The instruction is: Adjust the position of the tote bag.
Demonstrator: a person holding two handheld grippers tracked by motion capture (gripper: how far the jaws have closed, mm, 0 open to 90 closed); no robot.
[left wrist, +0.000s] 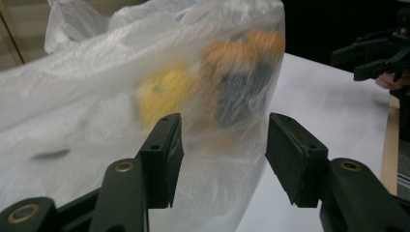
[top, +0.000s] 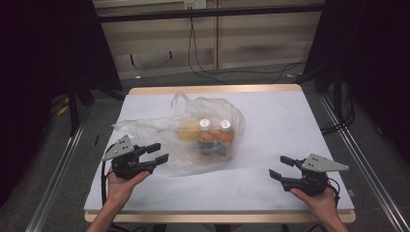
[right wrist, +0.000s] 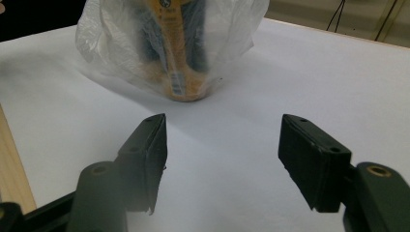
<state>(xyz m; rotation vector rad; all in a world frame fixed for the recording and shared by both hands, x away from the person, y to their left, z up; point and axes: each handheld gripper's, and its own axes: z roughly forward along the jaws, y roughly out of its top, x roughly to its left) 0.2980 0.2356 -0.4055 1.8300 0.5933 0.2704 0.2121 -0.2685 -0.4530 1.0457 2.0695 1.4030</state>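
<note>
Our gripper: we see the right gripper (right wrist: 222, 162) with its two black jaws apart and nothing between them.
Under it: bare white tabletop (right wrist: 309, 77).
Bag: we see a clear plastic bag (right wrist: 121, 43) standing towards the far edge, well apart from the jaws.
Inside: an orange bottle (right wrist: 176, 58) with dark shapes beside it, blurred through the film.
Left edge: a wooden strip (right wrist: 14, 164).

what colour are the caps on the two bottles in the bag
White; the bottle caps show best in the high view, through the clear plastic bag.

White-topped table (top: 270, 121) with a wooden rim, a clear plastic bag (top: 193, 130) of bottles lying on it.
</note>
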